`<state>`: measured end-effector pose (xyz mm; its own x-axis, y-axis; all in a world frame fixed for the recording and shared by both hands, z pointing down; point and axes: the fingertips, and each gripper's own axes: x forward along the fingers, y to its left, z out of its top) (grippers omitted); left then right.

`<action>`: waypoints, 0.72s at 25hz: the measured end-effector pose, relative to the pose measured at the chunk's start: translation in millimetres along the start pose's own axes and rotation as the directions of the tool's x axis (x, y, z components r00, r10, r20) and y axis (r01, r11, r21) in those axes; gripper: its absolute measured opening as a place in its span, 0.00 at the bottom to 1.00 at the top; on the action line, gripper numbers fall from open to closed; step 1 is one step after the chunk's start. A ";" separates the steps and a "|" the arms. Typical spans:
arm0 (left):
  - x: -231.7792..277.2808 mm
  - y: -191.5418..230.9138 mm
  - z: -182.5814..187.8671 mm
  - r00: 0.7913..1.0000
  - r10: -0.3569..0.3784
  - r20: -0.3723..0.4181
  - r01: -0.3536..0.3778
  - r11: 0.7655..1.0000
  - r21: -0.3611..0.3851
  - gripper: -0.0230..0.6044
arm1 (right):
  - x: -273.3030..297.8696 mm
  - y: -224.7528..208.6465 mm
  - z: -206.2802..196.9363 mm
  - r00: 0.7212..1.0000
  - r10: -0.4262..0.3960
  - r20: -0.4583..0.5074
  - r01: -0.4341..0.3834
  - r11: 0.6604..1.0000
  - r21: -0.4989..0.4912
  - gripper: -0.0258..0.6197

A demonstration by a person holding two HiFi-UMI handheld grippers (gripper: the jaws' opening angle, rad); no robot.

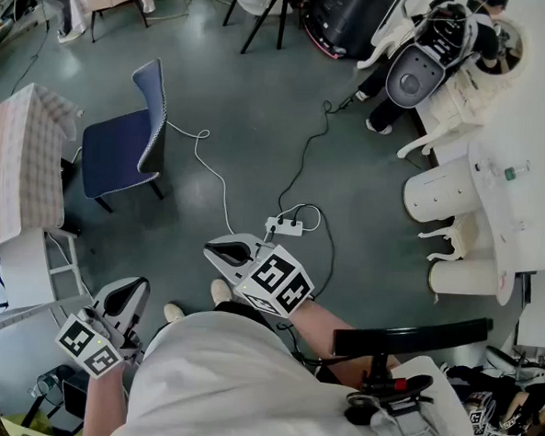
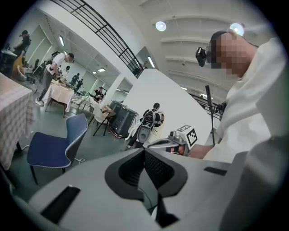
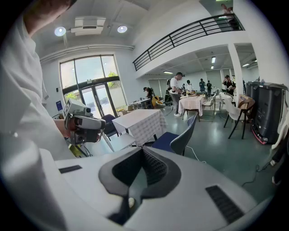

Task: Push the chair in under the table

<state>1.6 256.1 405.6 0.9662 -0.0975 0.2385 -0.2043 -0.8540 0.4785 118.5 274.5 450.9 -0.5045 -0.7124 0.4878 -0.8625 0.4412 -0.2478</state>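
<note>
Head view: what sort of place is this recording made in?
Probably a big indoor hall used as a robotics workspace: a blue chair near a table with a checked cloth, a balcony railing overhead, and a power strip on the grey floor.

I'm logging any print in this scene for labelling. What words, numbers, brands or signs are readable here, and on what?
No text here can be read.
Marker cubes: black-and-white square patterns only, no letters or numbers.
Blue sign beside the glass doors: too small to read.
</note>
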 end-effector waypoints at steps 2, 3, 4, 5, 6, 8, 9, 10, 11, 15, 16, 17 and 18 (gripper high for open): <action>12.0 6.2 2.0 0.999 0.034 0.010 -0.034 0.999 0.001 0.05 | 1.0 -15.0 -2.4 1.000 0.012 -0.005 -0.012 1.000 -0.015 0.06; 18.0 8.8 3.5 0.999 0.049 0.016 -0.049 0.999 0.001 0.05 | 1.6 -23.0 -4.0 1.000 0.019 -0.008 -0.019 1.000 -0.019 0.06; 24.4 11.0 5.5 0.998 0.062 0.023 -0.062 0.998 0.000 0.05 | 2.2 -31.6 -6.0 1.000 0.027 -0.013 -0.027 0.999 -0.021 0.06; 31.3 13.2 7.5 0.997 0.073 0.032 -0.073 0.997 0.000 0.05 | 2.9 -41.0 -8.3 0.999 0.035 -0.019 -0.035 0.999 -0.021 0.06; 38.3 15.5 9.0 0.996 0.082 0.038 -0.082 0.997 -0.001 0.05 | 3.6 -50.5 -10.7 0.999 0.041 -0.025 -0.042 0.999 -0.018 0.06; 49.5 21.8 10.1 0.995 0.092 0.037 -0.092 0.996 -0.001 0.05 | 7.0 -68.1 -13.8 0.998 0.045 -0.035 -0.045 0.999 -0.002 0.06; 52.2 26.7 11.4 0.995 0.098 0.032 -0.098 0.995 0.002 0.05 | 11.2 -75.6 -13.5 0.998 0.044 -0.038 -0.043 0.999 0.006 0.06; 52.6 33.2 14.0 0.994 0.107 0.029 -0.107 0.994 0.010 0.05 | 17.5 -82.2 -11.4 0.998 0.043 -0.038 -0.042 0.999 0.014 0.06; 50.8 41.1 18.4 0.993 0.116 0.030 -0.117 0.993 0.019 0.05 | 26.0 -87.8 -7.1 0.998 0.044 -0.036 -0.043 0.999 0.023 0.06; 29.2 79.2 45.1 0.990 0.122 0.064 -0.124 0.992 0.030 0.06 | 68.9 -105.3 21.0 1.000 0.017 -0.022 -0.015 0.997 0.075 0.18; 23.2 90.4 50.3 0.991 0.114 0.067 -0.116 0.993 0.028 0.08 | 80.8 -110.3 26.6 1.000 -0.003 -0.029 0.005 0.996 0.085 0.24; 17.1 103.1 54.9 0.992 0.106 0.066 -0.108 0.994 0.025 0.12 | 93.8 -115.9 32.1 0.999 -0.022 -0.037 0.025 0.995 0.095 0.29; 10.9 116.9 59.9 0.993 0.097 0.064 -0.098 0.995 0.021 0.15 | 107.5 -121.8 38.1 0.998 -0.040 -0.045 0.045 0.993 0.105 0.32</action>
<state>-2.3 124.5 413.5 0.9500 -0.2121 0.2293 -0.2949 -0.8508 0.4350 167.9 123.4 501.6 -0.4674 -0.7044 0.5342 -0.8834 0.3491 -0.3126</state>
